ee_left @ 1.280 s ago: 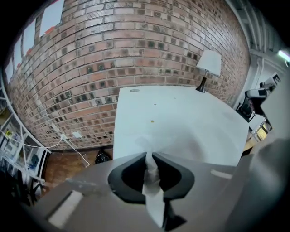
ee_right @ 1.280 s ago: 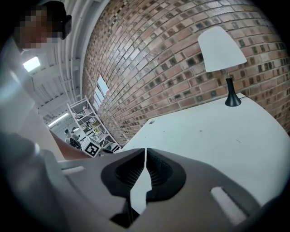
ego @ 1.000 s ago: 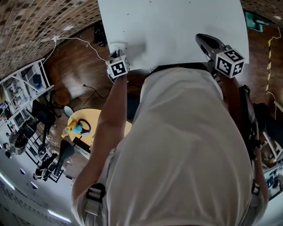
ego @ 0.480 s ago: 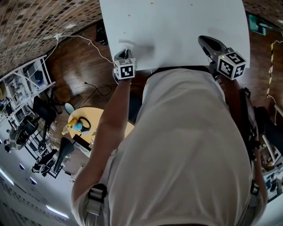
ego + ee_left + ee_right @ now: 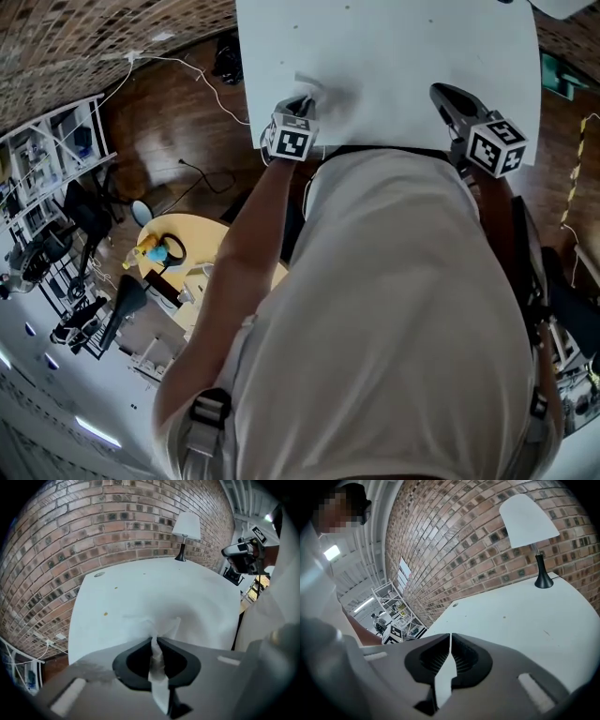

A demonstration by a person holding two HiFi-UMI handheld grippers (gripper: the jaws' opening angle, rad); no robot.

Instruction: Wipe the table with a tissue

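A crumpled white tissue (image 5: 157, 622) lies pressed on the white table (image 5: 154, 585) near its front edge. My left gripper (image 5: 154, 640) points steeply down and is shut on it; its jaws have just been closing a little with the tissue pinched between them. In the head view the left gripper (image 5: 298, 99) sits at the table's (image 5: 403, 47) near edge with the tissue (image 5: 307, 84) bunched ahead of it. A small brown speck (image 5: 105, 614) marks the tabletop to the left. My right gripper (image 5: 442, 92) hovers over the near right edge, shut (image 5: 450, 637) and holding nothing.
A white-shaded lamp (image 5: 186, 527) on a black stem stands at the table's far corner by the brick wall (image 5: 93, 531). Left of the table, on the wooden floor, are cables (image 5: 187, 173), a round yellow side table (image 5: 173, 258) with small things on it, and shelving (image 5: 47, 159).
My left gripper has slid to the right along the table's near edge, dragging the tissue with it. The right gripper has stayed where it was.
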